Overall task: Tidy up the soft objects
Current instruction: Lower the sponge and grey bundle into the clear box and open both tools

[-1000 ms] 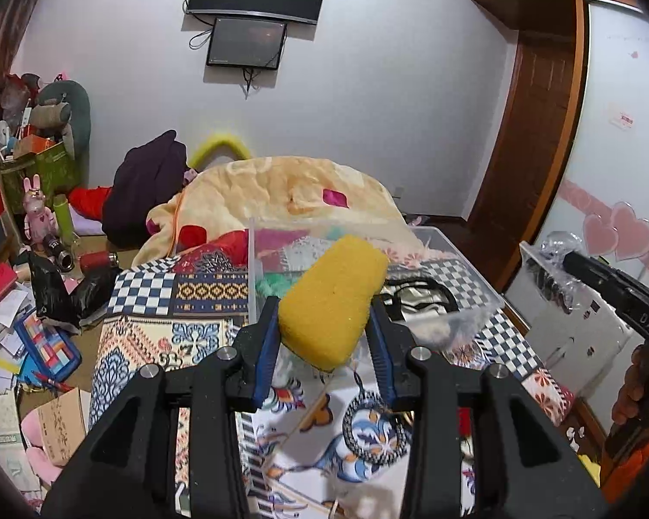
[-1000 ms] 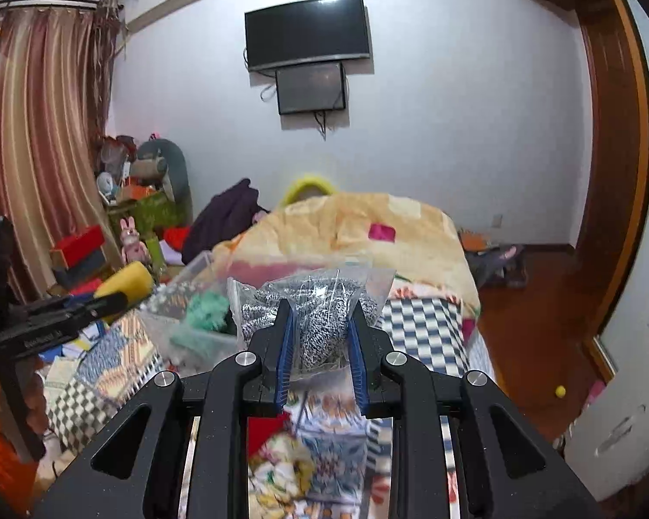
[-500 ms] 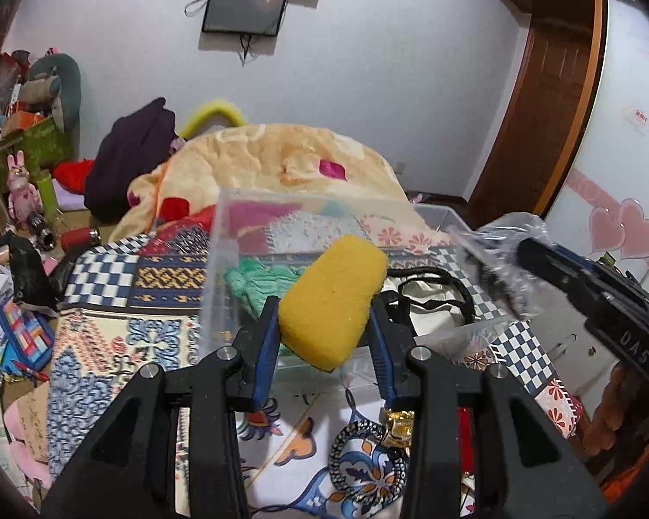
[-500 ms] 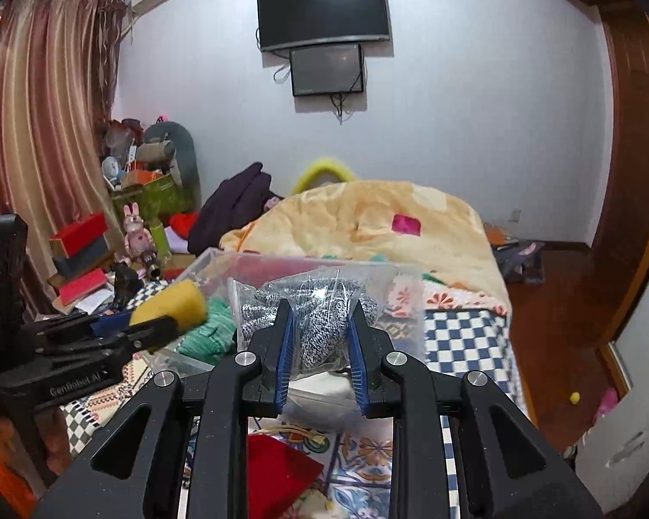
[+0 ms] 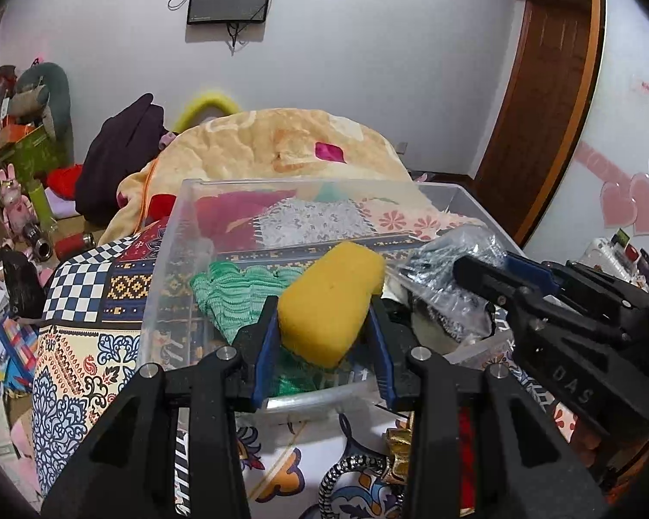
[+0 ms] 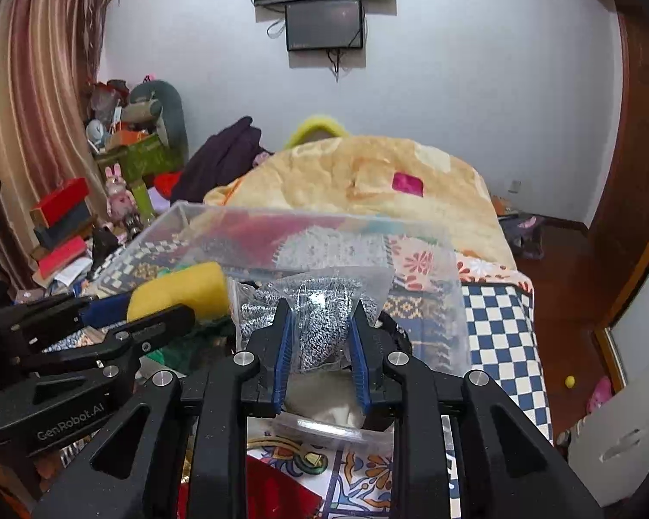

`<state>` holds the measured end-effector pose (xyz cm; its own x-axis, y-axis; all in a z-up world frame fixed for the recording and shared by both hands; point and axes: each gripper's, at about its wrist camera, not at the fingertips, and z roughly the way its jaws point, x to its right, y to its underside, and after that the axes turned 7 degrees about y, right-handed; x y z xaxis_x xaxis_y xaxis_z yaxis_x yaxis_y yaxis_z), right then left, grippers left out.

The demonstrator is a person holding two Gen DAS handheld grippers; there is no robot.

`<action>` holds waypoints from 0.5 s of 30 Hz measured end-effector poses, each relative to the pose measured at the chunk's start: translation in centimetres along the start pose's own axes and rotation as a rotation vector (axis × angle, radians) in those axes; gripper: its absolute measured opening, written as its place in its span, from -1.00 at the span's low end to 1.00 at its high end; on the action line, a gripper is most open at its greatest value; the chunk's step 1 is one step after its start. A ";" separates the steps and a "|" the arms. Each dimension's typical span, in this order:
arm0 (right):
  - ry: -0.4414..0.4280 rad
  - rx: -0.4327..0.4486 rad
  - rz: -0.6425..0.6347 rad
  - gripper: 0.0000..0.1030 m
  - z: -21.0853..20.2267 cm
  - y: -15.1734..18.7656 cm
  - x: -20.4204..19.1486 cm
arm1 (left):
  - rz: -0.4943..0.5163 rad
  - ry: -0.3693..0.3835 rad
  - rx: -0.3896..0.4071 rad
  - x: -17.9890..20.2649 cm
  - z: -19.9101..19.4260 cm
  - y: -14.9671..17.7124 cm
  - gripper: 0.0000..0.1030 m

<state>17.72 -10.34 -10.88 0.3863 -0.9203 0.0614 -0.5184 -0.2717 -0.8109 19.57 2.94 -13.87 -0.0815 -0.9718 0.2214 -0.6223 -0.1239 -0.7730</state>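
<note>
One yellow sponge [image 5: 329, 298], rounded and porous, is pinched by the left gripper [image 5: 324, 324] over one clear bin [image 5: 168, 259]. One bagged steel scourer [image 6: 320, 324] is clamped by the right gripper [image 6: 320, 346] beside it, above one green cloth [image 5: 238, 294].

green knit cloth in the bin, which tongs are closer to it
Left. The left tongs hold the yellow sponge right over the green knit cloth; the right tongs are off to its right.
</note>
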 end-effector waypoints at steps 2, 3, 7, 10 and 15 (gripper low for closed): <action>0.008 -0.008 -0.010 -0.51 0.1 0.1 -0.1 | 0.006 -0.006 -0.003 0.1 0.1 0.0 -0.26; 0.012 -0.010 -0.014 -0.51 0.0 0.2 -0.1 | 0.009 -0.007 -0.006 0.2 0.1 0.1 -0.25; -0.001 -0.023 -0.017 -0.37 -0.1 0.2 0.2 | 0.003 -0.002 -0.011 0.1 -0.3 0.2 -0.11; -0.006 -0.007 -0.011 -0.10 -1.1 0.3 0.5 | -0.008 0.014 -0.001 0.1 -1.1 0.2 -0.01; -0.014 0.030 -0.015 0.25 -3.3 0.4 1.0 | -0.008 0.037 0.028 0.4 -3.5 0.3 0.21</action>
<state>15.37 -12.30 -9.17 0.4044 -0.9122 0.0654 -0.4893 -0.2762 -0.8272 16.63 3.24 -11.97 -0.1055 -0.9629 0.2485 -0.6009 -0.1374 -0.7875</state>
